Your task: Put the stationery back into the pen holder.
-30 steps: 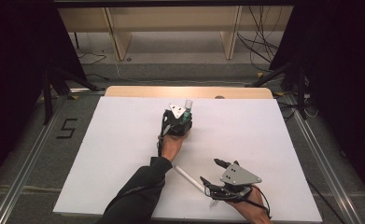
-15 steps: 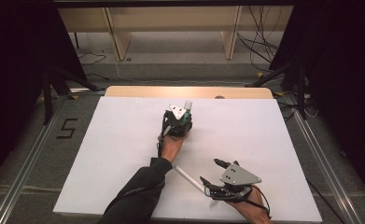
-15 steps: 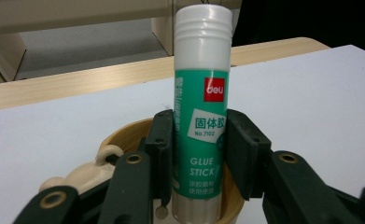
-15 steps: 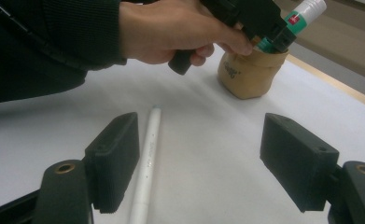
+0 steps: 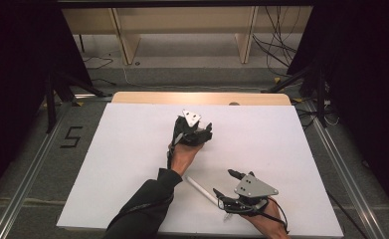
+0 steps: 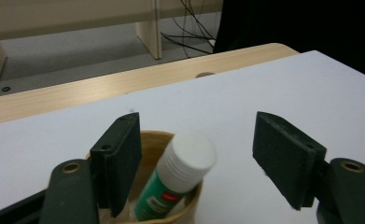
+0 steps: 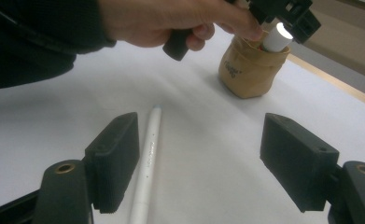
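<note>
Black left tool point(image 6: 196, 163) agape over glue stick point(image 6: 178, 179)

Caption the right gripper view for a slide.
Open right gripper over a white pen; beyond, the left gripper at a tan pouch.

There are two grippers: the left one point(image 5: 205, 130) at about 12 o'clock on the white board point(image 5: 132, 149), the right one point(image 5: 227, 184) at about 5 o'clock. One white pen point(image 7: 147, 158). One tan pouch point(image 7: 250, 70). One glue stick point(image 6: 178, 179) stands tilted inside it.
</note>
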